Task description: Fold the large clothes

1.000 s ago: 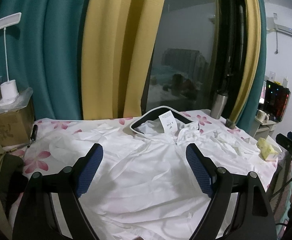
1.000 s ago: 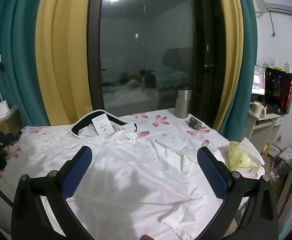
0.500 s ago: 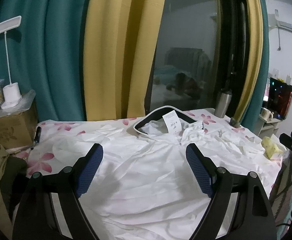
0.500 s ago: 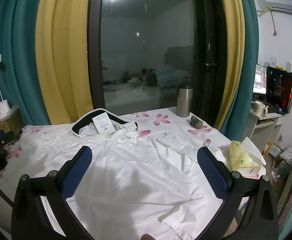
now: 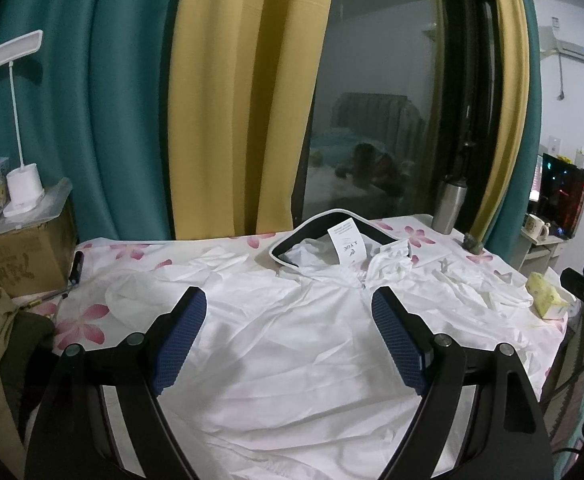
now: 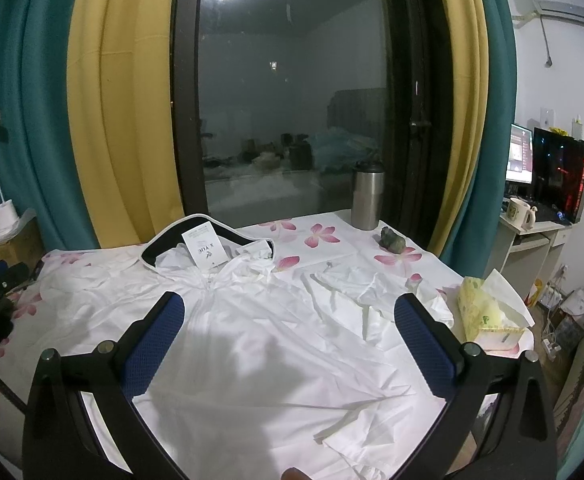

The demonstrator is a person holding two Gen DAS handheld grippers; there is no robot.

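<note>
Since a second ago the left view has risen and tipped up a little, so the white jacket sits lower in frame, while the right view has hardly shifted. Both tools hang above the garment without touching it. The left hand-held gripper has its blue-padded fingers spread wide with nothing between them, and the right hand-held gripper is likewise wide apart and empty.

That jacket lies spread flat and front-up on the tabletop, which wears a white cloth printed with pink flowers. Its fabric is thin and heavily creased. The dark-lined hood with pale edging points toward the window, and a white paper tag rests on the collar opening. A zipper line runs down from the neck. One sleeve lies crumpled on the right side, near a yellow tissue pack at the tabletop's edge. A steel tumbler stands at the far edge by the glass.
</note>
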